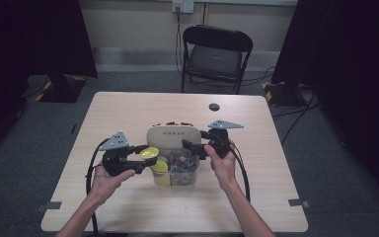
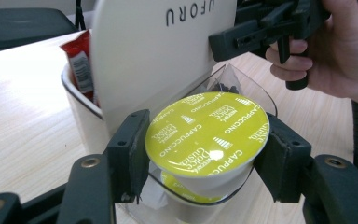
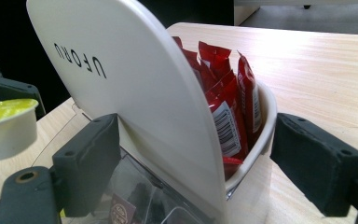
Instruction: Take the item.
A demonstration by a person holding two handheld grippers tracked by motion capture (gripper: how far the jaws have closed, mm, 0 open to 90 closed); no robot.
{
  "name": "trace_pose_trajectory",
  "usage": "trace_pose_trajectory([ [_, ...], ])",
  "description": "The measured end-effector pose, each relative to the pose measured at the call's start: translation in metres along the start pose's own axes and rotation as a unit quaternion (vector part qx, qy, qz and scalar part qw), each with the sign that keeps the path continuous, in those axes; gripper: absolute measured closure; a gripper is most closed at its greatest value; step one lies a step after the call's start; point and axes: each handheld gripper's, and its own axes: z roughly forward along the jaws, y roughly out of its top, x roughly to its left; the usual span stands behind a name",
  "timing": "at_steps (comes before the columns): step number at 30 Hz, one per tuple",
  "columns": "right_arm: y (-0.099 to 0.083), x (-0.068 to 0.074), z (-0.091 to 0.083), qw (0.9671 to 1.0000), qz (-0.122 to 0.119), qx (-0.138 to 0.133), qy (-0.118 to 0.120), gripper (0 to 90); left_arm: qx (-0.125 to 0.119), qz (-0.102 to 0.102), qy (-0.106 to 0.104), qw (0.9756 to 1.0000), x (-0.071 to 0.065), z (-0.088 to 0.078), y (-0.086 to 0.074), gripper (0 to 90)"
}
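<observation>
Two grippers are working at a white organizer [image 1: 173,137] sitting on a wooden table [image 1: 128,108]. The left gripper [image 2: 205,154] is pinching a coffee capsule [image 2: 207,133] with a yellow lid by its sides, holding it just above the clear front compartment [image 2: 242,84], where more capsules are lying. The right gripper [image 3: 193,158] is straddling the organizer's upright white panel [image 3: 135,93] and back pocket, its jaws standing spread, with the far pad clear of the pocket wall. Red sachets [image 3: 223,88] are standing upright in that back pocket behind the panel.
</observation>
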Motion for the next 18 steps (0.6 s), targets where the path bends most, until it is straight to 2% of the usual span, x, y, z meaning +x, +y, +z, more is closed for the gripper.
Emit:
trace_pose_trajectory([
  [6, 0.0, 0.0, 0.0, 1.0, -0.001, 0.001, -0.001, 14.9, -0.013, -0.007, 0.005, 0.9999, 0.006, -0.014, 0.0, 40.8],
  [12, 0.0, -0.001, 0.001, 1.0, 0.0, 0.002, 0.001, 14.6, -0.017, -0.006, 0.023, 0.9996, 0.017, -0.028, -0.001, 40.8],
  [16, -0.001, 0.0, 0.001, 1.0, -0.001, 0.003, 0.001, 14.6, -0.014, -0.011, 0.034, 0.9993, 0.023, -0.033, -0.004, 40.8],
  [18, -0.001, 0.0, 0.001, 1.0, -0.002, 0.003, 0.001, 14.6, -0.013, -0.017, 0.047, 0.9987, 0.027, -0.037, -0.006, 40.8],
])
